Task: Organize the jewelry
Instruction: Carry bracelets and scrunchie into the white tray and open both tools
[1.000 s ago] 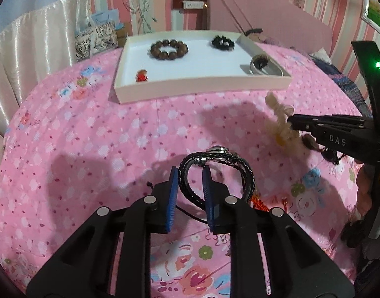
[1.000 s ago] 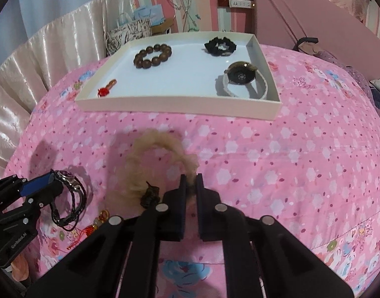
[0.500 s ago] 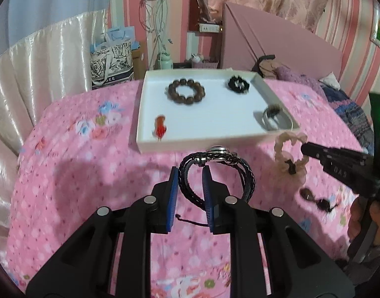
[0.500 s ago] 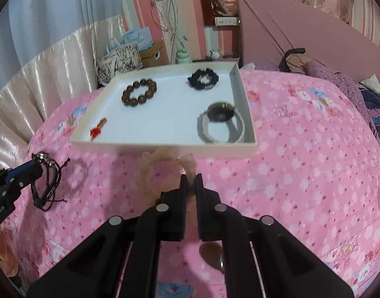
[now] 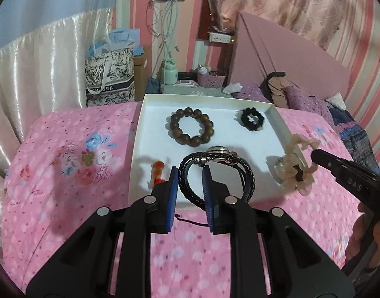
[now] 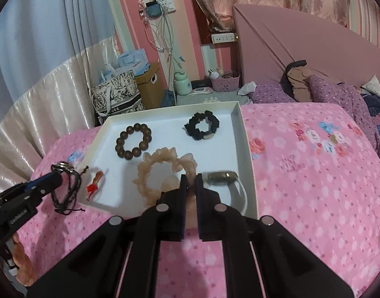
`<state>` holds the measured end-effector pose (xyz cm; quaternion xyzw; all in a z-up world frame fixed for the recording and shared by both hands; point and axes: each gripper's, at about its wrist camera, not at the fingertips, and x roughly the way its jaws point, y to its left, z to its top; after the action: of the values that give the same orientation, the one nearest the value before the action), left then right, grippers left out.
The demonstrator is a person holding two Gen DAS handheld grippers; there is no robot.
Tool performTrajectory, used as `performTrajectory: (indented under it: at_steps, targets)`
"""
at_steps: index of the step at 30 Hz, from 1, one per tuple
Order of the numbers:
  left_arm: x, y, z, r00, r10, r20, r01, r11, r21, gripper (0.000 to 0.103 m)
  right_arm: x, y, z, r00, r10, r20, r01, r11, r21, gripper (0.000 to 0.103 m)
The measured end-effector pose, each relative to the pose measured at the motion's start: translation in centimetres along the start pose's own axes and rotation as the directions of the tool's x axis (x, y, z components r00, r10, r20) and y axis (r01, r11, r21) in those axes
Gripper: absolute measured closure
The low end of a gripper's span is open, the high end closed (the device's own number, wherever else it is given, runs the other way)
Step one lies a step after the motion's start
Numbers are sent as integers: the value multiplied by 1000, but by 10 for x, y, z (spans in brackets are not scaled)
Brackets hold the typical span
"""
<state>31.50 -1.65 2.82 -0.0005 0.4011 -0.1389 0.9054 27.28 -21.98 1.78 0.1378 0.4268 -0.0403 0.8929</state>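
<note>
The left claw (image 5: 190,181) is closed on a black braided leather bracelet with a silver metal clasp (image 5: 216,171), held above the near edge of a shallow white rectangular tray (image 5: 137,149) resting on a pink floral bedspread (image 5: 65,173). The tray contains a brown wooden bead bracelet (image 5: 191,129), a black fabric scrunchie (image 5: 252,118) and a small orange-red charm (image 5: 157,171). At the right, the right claw (image 5: 314,154) grips a pale peach ruffled scrunchie (image 5: 298,166).

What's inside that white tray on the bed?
The white tray holds a brown bead bracelet, black scrunchie, red charm and a watch partly hidden behind the right gripper.
</note>
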Motion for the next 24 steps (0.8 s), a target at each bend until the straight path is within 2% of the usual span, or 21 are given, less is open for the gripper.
performTrajectory:
  at_steps: [5, 8, 16, 24]
  targets:
    - [40, 13, -2, 999, 4, -34, -5, 999, -43, 85, 23, 0, -5, 1000, 25, -17, -25, 1000, 13, 97]
    - [60, 16, -9, 997, 30, -72, -33, 999, -29, 85, 38, 4, -10, 999, 18, -38, -19, 1000, -16, 97]
    - [85, 15, -15, 993, 25, -113, -26, 1000, -8, 85, 61, 3, -21, 995, -10, -101, 6, 999, -35, 97]
    - [95, 5, -21, 992, 43, -116, -40, 999, 23, 85, 71, 10, -30, 992, -31, -123, 22, 997, -69, 97]
